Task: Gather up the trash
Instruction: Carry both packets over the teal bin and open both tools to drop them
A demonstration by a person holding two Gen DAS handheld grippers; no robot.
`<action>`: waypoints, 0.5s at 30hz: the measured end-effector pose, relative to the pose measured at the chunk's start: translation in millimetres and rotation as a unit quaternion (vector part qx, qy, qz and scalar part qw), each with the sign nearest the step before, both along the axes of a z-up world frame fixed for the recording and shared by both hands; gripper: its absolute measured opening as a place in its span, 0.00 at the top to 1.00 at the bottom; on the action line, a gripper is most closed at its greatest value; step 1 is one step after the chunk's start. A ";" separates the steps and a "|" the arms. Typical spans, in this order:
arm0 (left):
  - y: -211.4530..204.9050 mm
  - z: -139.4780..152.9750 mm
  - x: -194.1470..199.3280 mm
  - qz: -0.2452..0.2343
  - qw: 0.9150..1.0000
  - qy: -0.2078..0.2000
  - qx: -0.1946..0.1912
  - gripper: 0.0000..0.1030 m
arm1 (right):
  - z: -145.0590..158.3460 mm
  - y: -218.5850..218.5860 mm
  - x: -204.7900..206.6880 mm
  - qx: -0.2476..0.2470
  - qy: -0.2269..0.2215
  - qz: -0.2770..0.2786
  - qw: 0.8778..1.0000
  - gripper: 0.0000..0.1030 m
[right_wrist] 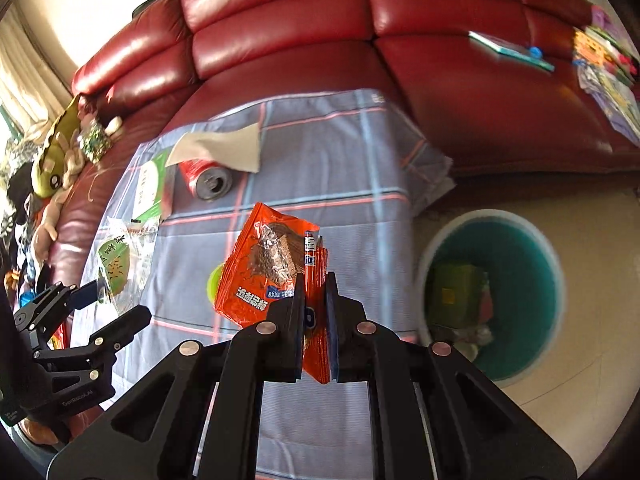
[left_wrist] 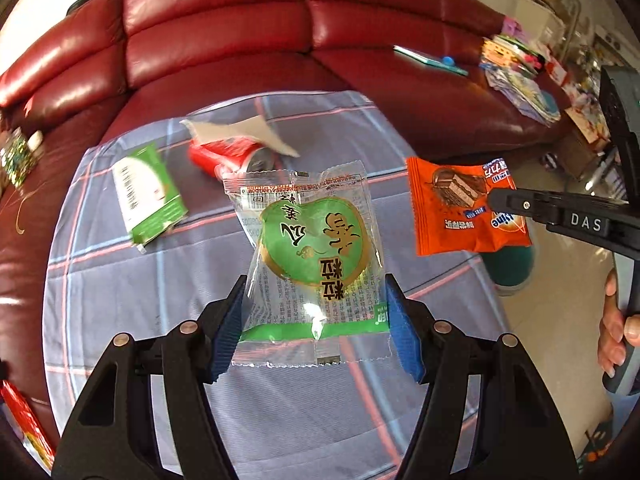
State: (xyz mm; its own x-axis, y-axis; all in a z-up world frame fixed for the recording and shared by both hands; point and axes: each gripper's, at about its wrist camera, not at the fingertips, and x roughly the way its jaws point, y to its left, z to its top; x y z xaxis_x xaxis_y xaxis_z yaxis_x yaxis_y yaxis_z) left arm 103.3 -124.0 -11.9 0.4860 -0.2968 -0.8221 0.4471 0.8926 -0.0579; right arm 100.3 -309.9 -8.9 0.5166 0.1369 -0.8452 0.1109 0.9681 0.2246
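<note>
A clear and green snack wrapper (left_wrist: 312,256) lies on the plaid cloth (left_wrist: 120,300). My left gripper (left_wrist: 314,316) is open, its blue pads either side of the wrapper's near end. My right gripper (right_wrist: 314,300) is shut on an orange wafer wrapper (right_wrist: 272,272) and holds it above the cloth; it also shows in the left wrist view (left_wrist: 464,208). A red can (right_wrist: 206,180) lies on its side under a torn paper (right_wrist: 224,146). A green and white packet (left_wrist: 146,192) lies at the left. A bin (right_wrist: 492,300) with trash inside stands on the floor at the right.
The cloth covers the seat of a red leather sofa (right_wrist: 280,20). Books and papers (right_wrist: 604,68) lie on the sofa at the right. Soft toys (right_wrist: 60,156) lie on the left armrest. The bin stands just past the cloth's right edge.
</note>
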 end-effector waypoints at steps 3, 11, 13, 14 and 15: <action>-28.0 5.2 -3.3 -0.024 1.000 -0.007 0.004 0.40 | 3.5 -32.7 -10.7 -0.001 -0.005 -0.027 1.000 0.91; -107.2 9.0 -12.4 -0.088 0.996 -0.010 0.014 0.39 | 3.6 -108.3 -39.2 -0.002 -0.009 -0.091 0.996 0.91; -122.9 7.0 -14.1 -0.101 0.995 -0.008 0.015 0.39 | 2.6 -121.0 -44.3 -0.004 -0.009 -0.101 0.995 0.91; -131.9 6.0 -14.9 -0.108 0.994 -0.006 0.015 0.39 | 1.3 -129.0 -47.3 -0.004 -0.008 -0.107 0.994 0.91; -138.2 5.1 -14.9 -0.112 0.994 -0.005 0.015 0.39 | 0.6 -134.2 -49.1 -0.005 -0.007 -0.110 0.994 0.91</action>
State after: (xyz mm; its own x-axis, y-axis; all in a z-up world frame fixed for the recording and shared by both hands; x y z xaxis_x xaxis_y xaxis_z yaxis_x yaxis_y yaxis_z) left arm 88.4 -262.2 -6.8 0.4178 -0.3744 -0.8278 0.6359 0.7713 -0.0279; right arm 51.2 -444.1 -8.3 0.5443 0.0111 -0.8388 0.3176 0.9227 0.2184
